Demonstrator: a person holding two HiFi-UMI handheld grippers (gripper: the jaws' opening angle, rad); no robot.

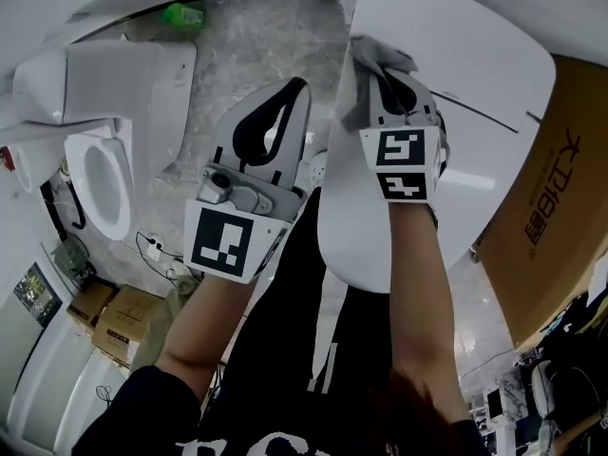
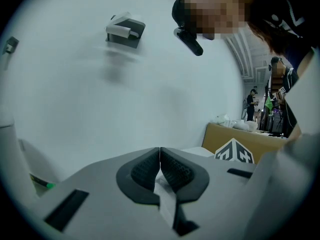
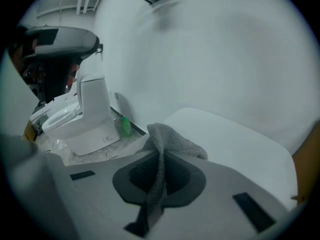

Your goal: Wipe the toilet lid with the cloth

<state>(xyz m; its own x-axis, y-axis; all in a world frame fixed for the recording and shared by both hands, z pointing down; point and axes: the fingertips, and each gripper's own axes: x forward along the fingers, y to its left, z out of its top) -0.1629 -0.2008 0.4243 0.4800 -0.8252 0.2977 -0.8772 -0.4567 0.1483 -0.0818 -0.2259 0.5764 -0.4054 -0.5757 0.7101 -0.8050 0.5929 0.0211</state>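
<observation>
The white toilet lid (image 1: 465, 112) fills the upper right of the head view. My right gripper (image 1: 378, 69) is shut on a grey cloth (image 1: 366, 50) near the lid's upper left edge. In the right gripper view the cloth (image 3: 172, 139) hangs pinched between the jaws, bunched over the tips in front of the lid (image 3: 235, 139). My left gripper (image 1: 296, 88) hovers over the marble floor just left of the lid. Its pads (image 2: 172, 171) are pressed together with nothing between them, and it points at a plain white wall.
A second white toilet (image 1: 104, 160) stands at the left, with a green bottle (image 1: 182, 14) on the floor beyond it. A large cardboard box (image 1: 560, 207) stands right of the lid. Smaller boxes (image 1: 123, 316) and cables lie at the lower left.
</observation>
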